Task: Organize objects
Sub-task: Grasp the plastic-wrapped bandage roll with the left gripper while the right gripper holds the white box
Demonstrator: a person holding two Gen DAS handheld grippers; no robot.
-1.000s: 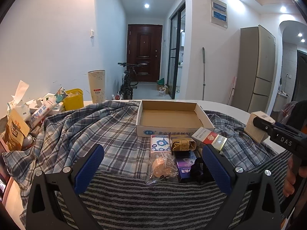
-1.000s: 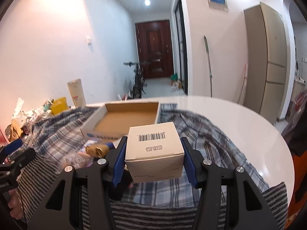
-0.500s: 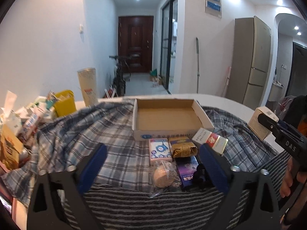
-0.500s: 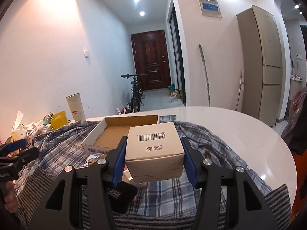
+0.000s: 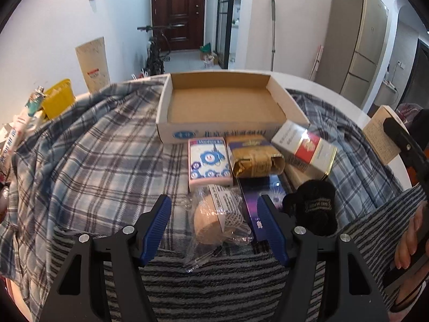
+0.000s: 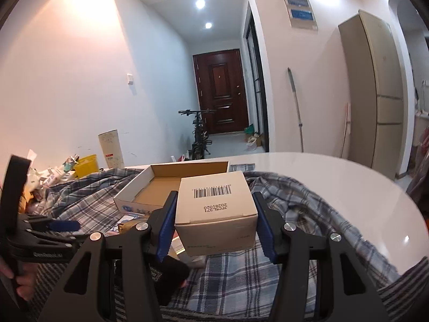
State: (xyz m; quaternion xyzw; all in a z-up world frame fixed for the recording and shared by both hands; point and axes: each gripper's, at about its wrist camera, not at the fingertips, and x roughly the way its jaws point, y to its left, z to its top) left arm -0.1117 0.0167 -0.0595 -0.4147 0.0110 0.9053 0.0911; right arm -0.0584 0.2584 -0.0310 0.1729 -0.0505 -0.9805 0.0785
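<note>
Cardboard, brown inside and white outside, makes up the shallow tray (image 5: 224, 104) that sits open on a plaid cloth (image 5: 102, 150) spread over the white counter (image 6: 335, 185). Just in front of its near wall lies a cluster of small things: a pink pack (image 5: 209, 163) with blue cartoon prints, a gold packet (image 5: 254, 158) beside it, and a red-and-white carton (image 5: 304, 147) tilted at the tray's right corner. Nearer the camera are a tan roll in clear wrap (image 5: 214, 217), a purple box (image 5: 257, 204) and a black pouch (image 5: 313, 206), resting where the plaid cloth meets a striped cloth (image 5: 214, 281).

The left hand-held gripper (image 5: 214, 225) points down at this cluster. Its blue pads stand on either side of the wrapped roll and the purple box, and the jaws are closing; the left pad is clear of the wrap, while contact at the right pad cannot be told.

The right hand-held gripper (image 6: 215, 220) is clamped on a white box (image 6: 214, 201) with a barcode on top, its pads pressed to the box's two sides. The box is held in the air above the plaid cloth, just in front of the tray's right corner.

A yellow tub (image 5: 57, 100) and other clutter sit at the counter's far left.
</note>
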